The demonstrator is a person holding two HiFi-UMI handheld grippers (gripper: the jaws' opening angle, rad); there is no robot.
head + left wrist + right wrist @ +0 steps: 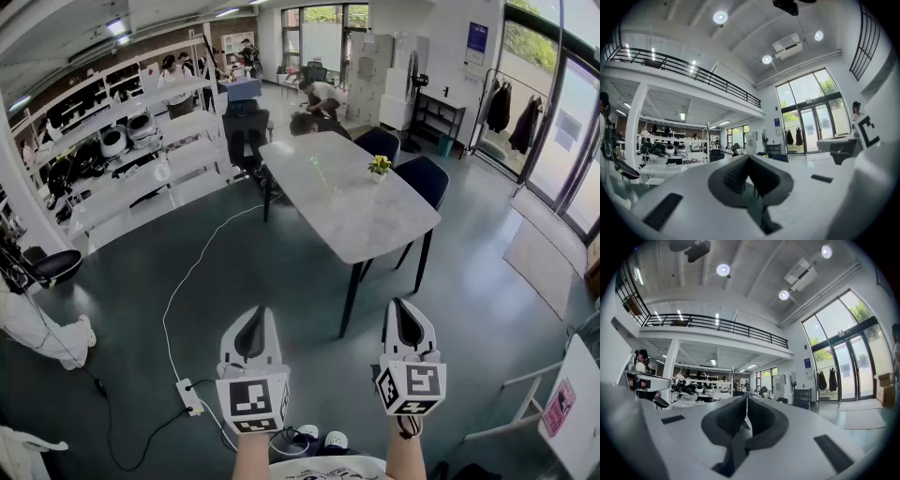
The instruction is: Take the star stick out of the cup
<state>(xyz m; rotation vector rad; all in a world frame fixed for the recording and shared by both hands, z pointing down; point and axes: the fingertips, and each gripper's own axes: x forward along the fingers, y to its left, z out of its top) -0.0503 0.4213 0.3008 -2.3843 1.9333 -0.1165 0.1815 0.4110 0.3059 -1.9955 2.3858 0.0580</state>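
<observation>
Both tongs were shut and empty. The left tongs [254, 315] showed dark ribbed pads pressed tip to tip in the left gripper view, with nothing between them, and the right tongs [405, 306] showed the same in the right gripper view. They hung level and side by side over the grey floor [281, 281], pointing toward the pale stone-topped surface [375, 230] but well apart from it.

The cup [379, 174] stood near the far right edge of that surface, close to two dark chairs [424, 178]. It looked small and pale. The yellow tuft above its rim was most likely the star stick [380, 163], though from here it was too small to make out its shape or stem.

Judging by its size, the stick would be very light and thin, probably stiff, and smooth enough to slip through the pads if pinched loosely. The best hold seemed to be the stem just above the rim, gripped squarely and lifted straight up, leaving the star head untouched since it might bend or snap. The cup looked light enough to tip or ride up with the stick, so steadying its wall with the other tongs would be prudent. A white cable [187, 281] trailed across the floor on the way over.
</observation>
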